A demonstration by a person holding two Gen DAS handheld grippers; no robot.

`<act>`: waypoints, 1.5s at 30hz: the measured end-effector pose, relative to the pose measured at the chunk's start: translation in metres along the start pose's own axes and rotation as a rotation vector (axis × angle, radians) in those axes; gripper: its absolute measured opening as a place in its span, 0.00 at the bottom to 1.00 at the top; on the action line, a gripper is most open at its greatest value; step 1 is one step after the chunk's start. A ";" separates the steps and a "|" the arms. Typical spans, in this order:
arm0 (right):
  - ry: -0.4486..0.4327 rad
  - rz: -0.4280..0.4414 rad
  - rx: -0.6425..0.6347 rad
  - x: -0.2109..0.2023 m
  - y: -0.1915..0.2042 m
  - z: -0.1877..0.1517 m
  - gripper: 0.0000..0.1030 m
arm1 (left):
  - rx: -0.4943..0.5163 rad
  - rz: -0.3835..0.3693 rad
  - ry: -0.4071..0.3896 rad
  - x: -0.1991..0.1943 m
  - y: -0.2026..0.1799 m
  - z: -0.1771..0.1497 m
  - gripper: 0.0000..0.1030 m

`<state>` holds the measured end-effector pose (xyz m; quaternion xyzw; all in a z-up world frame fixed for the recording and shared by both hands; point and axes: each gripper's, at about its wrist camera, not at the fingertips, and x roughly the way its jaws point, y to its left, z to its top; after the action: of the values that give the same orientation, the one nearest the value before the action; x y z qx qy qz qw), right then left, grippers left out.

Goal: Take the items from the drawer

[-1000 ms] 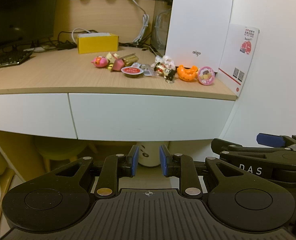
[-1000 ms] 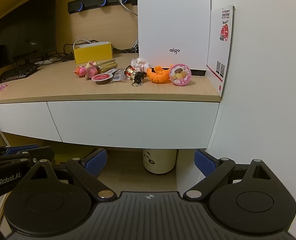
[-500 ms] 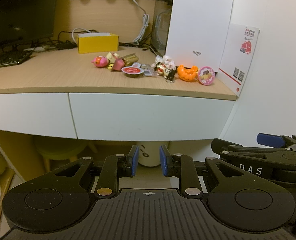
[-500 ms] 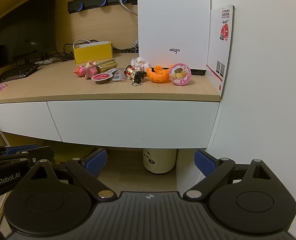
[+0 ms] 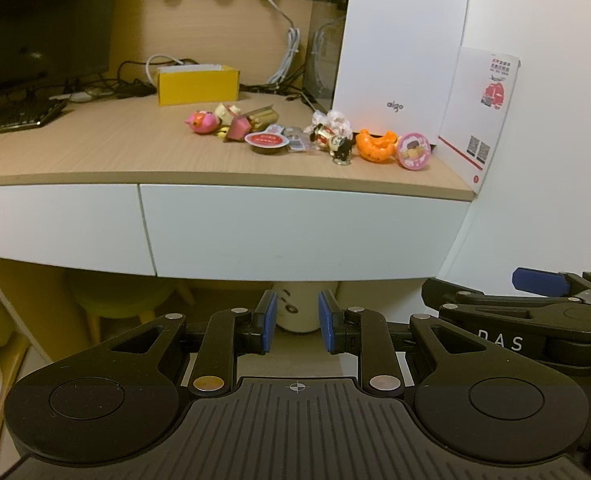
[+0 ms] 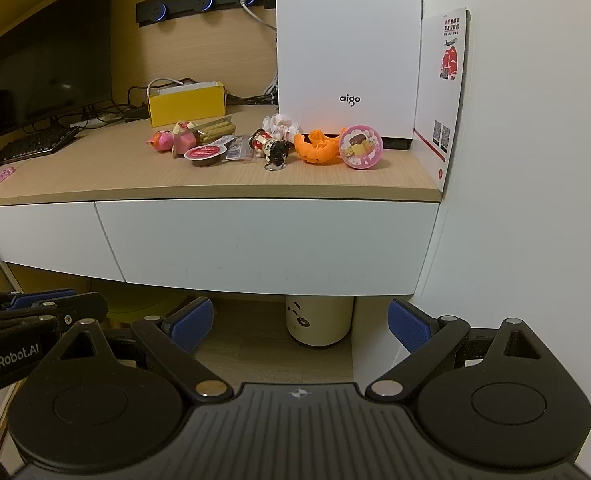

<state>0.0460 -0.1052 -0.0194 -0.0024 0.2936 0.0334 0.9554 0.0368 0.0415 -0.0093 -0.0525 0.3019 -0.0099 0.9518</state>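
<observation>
1. Blue-padded left gripper (image 5: 294, 326) is empty, its jaws drawn close with only a narrow gap between them; the right gripper (image 6: 301, 326) is spread wide, also empty.
2. Both hang below and in front of the white drawer (image 6: 267, 246), well apart from its front, which sits flush and closed (no handle shows).
3. Above it, small items lie in a row on the wooden desktop (image 6: 95, 172): a pink pig toy (image 5: 201, 122), a sauce cup (image 5: 266, 142), an orange toy (image 6: 319, 150) and a pink round tin (image 6: 360, 147).
4. Judging by this, the taking out looks finished, or it has not begun.
</observation>
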 end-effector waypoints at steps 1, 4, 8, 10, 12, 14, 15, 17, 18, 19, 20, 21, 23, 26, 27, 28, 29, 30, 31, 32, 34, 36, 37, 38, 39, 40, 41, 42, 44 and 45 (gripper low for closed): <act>0.000 0.001 -0.001 0.000 0.000 0.000 0.92 | 0.000 -0.001 0.000 0.000 0.000 0.000 0.24; -0.001 0.004 -0.005 0.000 0.000 -0.001 0.92 | -0.002 -0.001 0.002 -0.001 0.000 0.000 0.24; 0.003 0.004 -0.008 0.001 0.001 -0.003 0.92 | -0.008 0.001 0.012 0.000 0.000 -0.001 0.24; 0.006 0.006 -0.011 0.002 0.002 -0.003 0.92 | -0.011 0.001 0.016 0.001 0.000 -0.002 0.24; 0.007 0.007 -0.013 0.002 0.002 -0.004 0.92 | -0.012 0.002 0.015 0.001 -0.001 -0.001 0.24; 0.008 0.007 -0.012 0.002 0.002 -0.003 0.92 | -0.013 0.003 0.015 0.001 -0.001 -0.002 0.24; 0.009 0.008 -0.011 0.002 0.002 -0.004 0.92 | -0.014 0.003 0.016 0.002 -0.001 -0.002 0.24; 0.014 0.008 -0.011 0.002 0.002 -0.004 0.92 | -0.016 0.005 0.019 0.002 -0.001 -0.002 0.24; 0.015 0.008 -0.011 0.002 0.002 -0.004 0.92 | -0.017 0.005 0.020 0.002 -0.001 -0.002 0.24; 0.015 0.009 -0.012 0.002 0.002 -0.004 0.92 | -0.017 0.005 0.019 0.002 0.000 -0.002 0.24; 0.016 0.010 -0.012 0.002 0.002 -0.004 0.92 | -0.016 0.005 0.019 0.002 0.000 -0.002 0.24; 0.016 0.009 -0.012 0.002 0.002 -0.004 0.92 | -0.016 0.005 0.019 0.002 0.000 -0.002 0.24; 0.017 0.011 -0.014 0.002 0.002 -0.005 0.92 | -0.017 0.005 0.020 0.002 0.000 -0.002 0.24; 0.018 0.012 -0.014 0.002 0.002 -0.005 0.92 | -0.017 0.005 0.020 0.002 0.000 -0.002 0.24; 0.018 0.012 -0.015 0.002 0.002 -0.005 0.92 | -0.017 0.005 0.020 0.002 0.000 -0.002 0.24; 0.018 0.012 -0.015 0.002 0.002 -0.005 0.92 | -0.017 0.005 0.020 0.002 0.000 -0.002 0.24; 0.018 0.012 -0.015 0.003 0.002 -0.005 0.92 | -0.017 0.005 0.020 0.002 0.000 -0.002 0.24; 0.018 0.012 -0.015 0.002 0.002 -0.005 0.92 | -0.017 0.005 0.020 0.002 0.000 -0.002 0.24; 0.018 0.012 -0.015 0.003 0.002 -0.005 0.92 | -0.017 0.004 0.020 0.002 0.000 -0.002 0.24; 0.017 0.012 -0.015 0.003 0.002 -0.005 0.92 | -0.016 0.004 0.020 0.002 0.000 -0.002 0.24; 0.018 0.012 -0.015 0.003 0.001 -0.005 0.92 | -0.016 0.005 0.020 0.002 0.000 -0.002 0.24; 0.018 0.013 -0.014 0.003 0.001 -0.005 0.92 | -0.017 0.005 0.019 0.002 0.000 -0.002 0.24; 0.017 0.013 -0.015 0.003 0.001 -0.005 0.92 | -0.017 0.005 0.019 0.002 0.000 -0.002 0.24; 0.018 0.013 -0.015 0.003 0.001 -0.005 0.92 | -0.016 0.004 0.020 0.002 0.000 -0.002 0.24; 0.018 0.014 -0.016 0.003 0.001 -0.005 0.92 | -0.015 0.003 0.020 0.002 0.000 -0.002 0.24; 0.018 0.014 -0.015 0.003 0.001 -0.005 0.92 | -0.016 0.004 0.020 0.002 0.000 -0.002 0.24; 0.019 0.014 -0.015 0.003 0.001 -0.005 0.92 | -0.016 0.004 0.020 0.002 0.000 -0.002 0.24; 0.018 0.014 -0.015 0.003 0.001 -0.005 0.92 | -0.017 0.004 0.020 0.002 0.000 -0.002 0.24; 0.019 0.014 -0.015 0.003 0.001 -0.005 0.92 | -0.016 0.004 0.020 0.002 0.000 -0.002 0.24; 0.019 0.014 -0.015 0.003 0.001 -0.005 0.92 | -0.017 0.004 0.020 0.002 0.000 -0.002 0.24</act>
<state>0.0457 -0.1043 -0.0251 -0.0078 0.3025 0.0420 0.9522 0.0374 0.0411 -0.0126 -0.0597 0.3115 -0.0062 0.9484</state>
